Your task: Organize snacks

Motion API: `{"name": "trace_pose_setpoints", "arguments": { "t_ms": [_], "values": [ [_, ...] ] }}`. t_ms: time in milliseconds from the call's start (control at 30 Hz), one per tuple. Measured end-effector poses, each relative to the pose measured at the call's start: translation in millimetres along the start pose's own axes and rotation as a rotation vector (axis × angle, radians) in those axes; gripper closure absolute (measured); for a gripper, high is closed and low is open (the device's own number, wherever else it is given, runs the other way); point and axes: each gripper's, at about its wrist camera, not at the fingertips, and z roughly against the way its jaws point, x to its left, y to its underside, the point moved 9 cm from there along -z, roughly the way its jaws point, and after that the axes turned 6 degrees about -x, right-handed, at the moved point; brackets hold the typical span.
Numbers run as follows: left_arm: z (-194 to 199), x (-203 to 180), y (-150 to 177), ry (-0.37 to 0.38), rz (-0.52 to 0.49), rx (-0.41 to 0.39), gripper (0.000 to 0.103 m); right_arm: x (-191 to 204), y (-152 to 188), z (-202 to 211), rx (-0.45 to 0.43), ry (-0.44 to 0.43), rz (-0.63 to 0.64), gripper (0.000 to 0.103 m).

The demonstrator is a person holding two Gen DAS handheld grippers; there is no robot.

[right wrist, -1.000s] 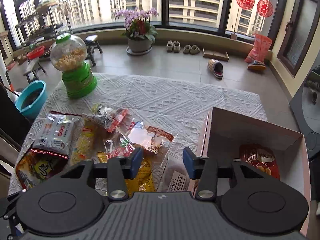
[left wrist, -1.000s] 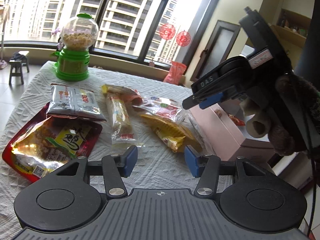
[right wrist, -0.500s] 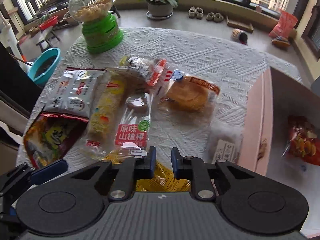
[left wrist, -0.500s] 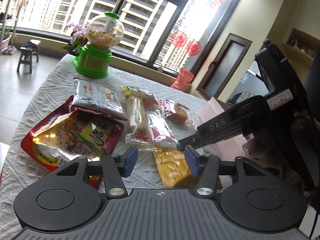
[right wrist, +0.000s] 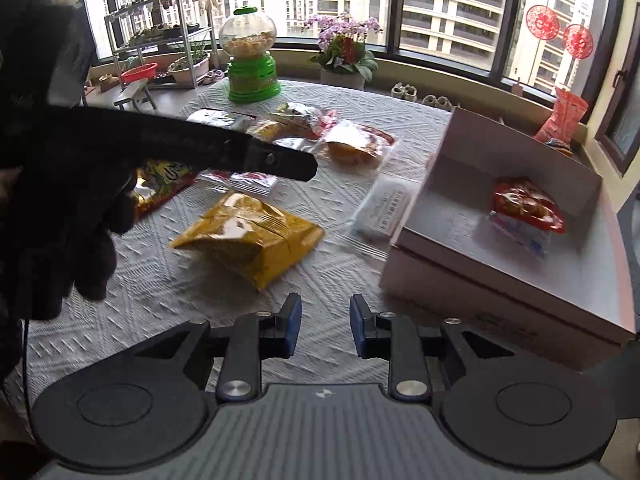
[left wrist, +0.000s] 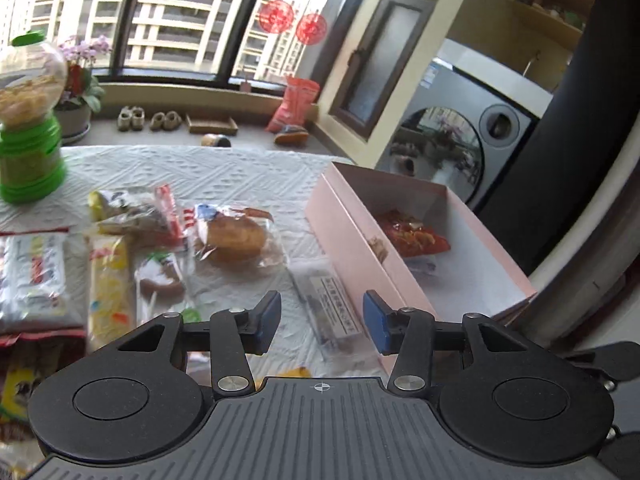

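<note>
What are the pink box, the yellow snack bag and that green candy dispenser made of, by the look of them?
The pink box looks like matte cardboard: flat stiff walls, sharp folded edges. The yellow snack bag seems glossy plastic film or foil, creased and catching light. The candy dispenser appears plastic: shiny green base, clear globe that could also be glass.

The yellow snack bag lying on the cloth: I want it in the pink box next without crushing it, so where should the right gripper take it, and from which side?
Probably the flattened sealed edge at the near corner of the yellow snack bag, facing the right gripper. The bag lies flat and puffy in the middle, so come in low from the near side, open jaws straddling that thin edge.
</note>
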Motion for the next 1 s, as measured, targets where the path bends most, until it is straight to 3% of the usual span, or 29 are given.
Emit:
{"name": "trace_pose_setpoints", "arguments": {
  "t_ms": [133, 233, 267, 400, 533, 667, 800, 1000],
  "values": [
    [-63.7, -11.4, -19.3, -0.075, -0.157, 0.074, 0.054, -39.5, 27.3, 2.0, -0.001, 0.069, -0.086, 0.071],
    [-96.8, -11.2, -22.7, -0.109, -0.261, 0.122, 0.079, -54.6, 45.3, -0.3, -0.001, 0.050, -0.157, 0.071],
    [-104.4, -7.4, -18.1, -0.111, -0.295, 0.145, 0.081, -57.1, 48.9, 0.3, -0.011, 0.046, -0.167, 0.070],
    [-87.2, -17.2, 2.1, -0.007, -0.396, 0.165, 0.084, -55.9, 56.9, 7.4, -0.074, 0.035, -0.167, 0.069],
    [-50.6, -27.4, 34.6, 0.054, -0.463, 0.200, 0.084, -67.3, 51.7, 8.9, -0.140, 0.047, -0.183, 0.050],
    [-15.3, -31.0, 57.5, 0.089, -0.414, 0.209, 0.084, -86.0, 27.6, -1.5, -0.199, 0.074, -0.219, 0.048],
    [18.4, -35.4, 77.6, 0.130, -0.312, 0.192, 0.083, -81.8, 3.1, -22.0, -0.198, -0.082, -0.321, 0.045],
    [74.2, -22.2, 81.5, 0.086, -0.195, 0.098, 0.081, -41.4, -5.7, -34.8, -0.145, -0.187, -0.350, 0.045]
  ]
}}
